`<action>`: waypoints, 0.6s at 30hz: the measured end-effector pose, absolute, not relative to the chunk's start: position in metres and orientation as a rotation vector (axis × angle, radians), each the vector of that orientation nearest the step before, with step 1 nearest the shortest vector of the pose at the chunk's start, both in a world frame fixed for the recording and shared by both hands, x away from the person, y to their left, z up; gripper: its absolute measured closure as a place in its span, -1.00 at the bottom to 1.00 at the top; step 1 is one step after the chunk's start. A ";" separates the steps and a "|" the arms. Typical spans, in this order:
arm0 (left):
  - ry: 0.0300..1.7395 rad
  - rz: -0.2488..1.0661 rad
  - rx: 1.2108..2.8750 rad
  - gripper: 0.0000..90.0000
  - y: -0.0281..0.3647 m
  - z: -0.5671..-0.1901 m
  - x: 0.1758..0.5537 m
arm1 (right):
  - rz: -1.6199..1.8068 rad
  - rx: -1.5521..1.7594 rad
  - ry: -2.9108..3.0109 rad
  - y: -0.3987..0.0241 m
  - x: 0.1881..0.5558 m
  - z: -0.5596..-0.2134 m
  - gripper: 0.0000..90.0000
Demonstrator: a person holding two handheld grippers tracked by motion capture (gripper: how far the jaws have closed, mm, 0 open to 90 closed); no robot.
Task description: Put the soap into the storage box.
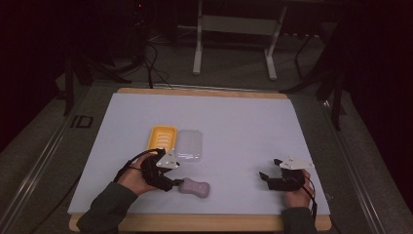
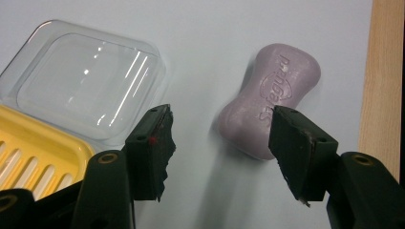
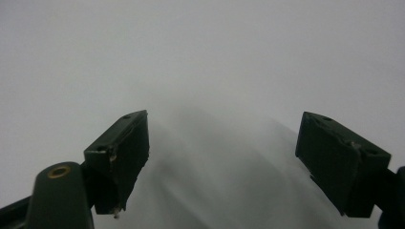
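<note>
Left claw (image 2: 219,143) is part open with nothing gripped — the purple soap bar (image 2: 270,102) lies on the counter (image 1: 243,122) just ahead of its jaws, long axis slanting across the gap. Right claw (image 1: 269,176) sits wide and empty, well apart.

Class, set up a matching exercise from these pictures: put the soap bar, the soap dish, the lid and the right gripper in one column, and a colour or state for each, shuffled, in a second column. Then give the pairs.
1. soap bar
2. soap dish
3. lid
4. right gripper

A. clear plastic
B. jaws open, nothing between them
C. pale purple
D. yellow, slotted

Pairs: 1-C, 2-D, 3-A, 4-B
</note>
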State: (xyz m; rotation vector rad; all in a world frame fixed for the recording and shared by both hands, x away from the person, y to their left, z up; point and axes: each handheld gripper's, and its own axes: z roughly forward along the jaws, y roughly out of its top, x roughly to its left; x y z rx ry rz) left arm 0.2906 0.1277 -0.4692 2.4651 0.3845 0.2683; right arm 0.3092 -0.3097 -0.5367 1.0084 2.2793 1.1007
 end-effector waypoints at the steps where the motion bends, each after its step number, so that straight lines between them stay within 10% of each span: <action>1: 0.381 0.266 2.467 -0.08 0.127 -0.469 0.291 | 1.102 1.008 2.279 -0.310 0.309 -0.537 -0.59; 18: 0.291 0.266 2.531 -0.09 0.107 -0.463 0.294 | 1.103 1.006 2.279 -0.310 0.309 -0.537 -0.59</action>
